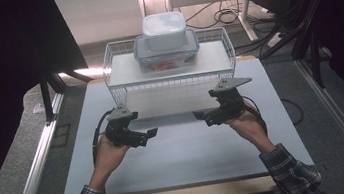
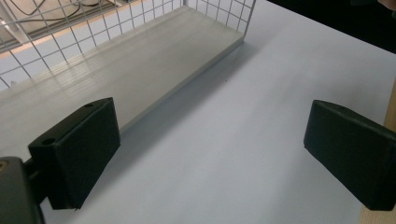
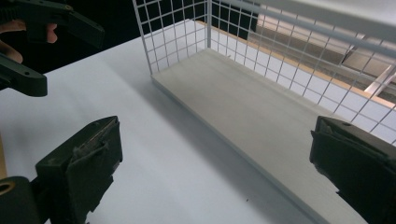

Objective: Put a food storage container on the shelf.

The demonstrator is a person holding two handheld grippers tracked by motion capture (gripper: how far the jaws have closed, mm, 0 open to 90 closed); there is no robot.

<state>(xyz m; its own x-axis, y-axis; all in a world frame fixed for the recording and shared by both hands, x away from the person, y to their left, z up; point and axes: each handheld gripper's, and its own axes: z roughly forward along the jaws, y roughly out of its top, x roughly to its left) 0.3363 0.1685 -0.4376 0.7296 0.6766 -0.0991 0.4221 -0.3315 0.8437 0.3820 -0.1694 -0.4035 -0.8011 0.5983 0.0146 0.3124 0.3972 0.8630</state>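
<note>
Jaws spread wide and gripping nothing, your left gripper (image 1: 150, 132) and right gripper (image 1: 200, 116) hover over the pale grey desk (image 1: 182, 151), tips facing each other. Just beyond them stands the white wire rack (image 1: 170, 79); on its upper shelf sits a clear blue-rimmed plastic food box (image 1: 167, 57), a smaller white lidded tub (image 1: 164, 30) stacked on top.

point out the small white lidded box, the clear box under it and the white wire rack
small white lidded plastic box (image 1: 164, 29), high view, lid top
clear blue-rimmed plastic box (image 1: 169, 59), high view, front wall
white wire rack (image 1: 173, 83), high view, front mesh
</note>
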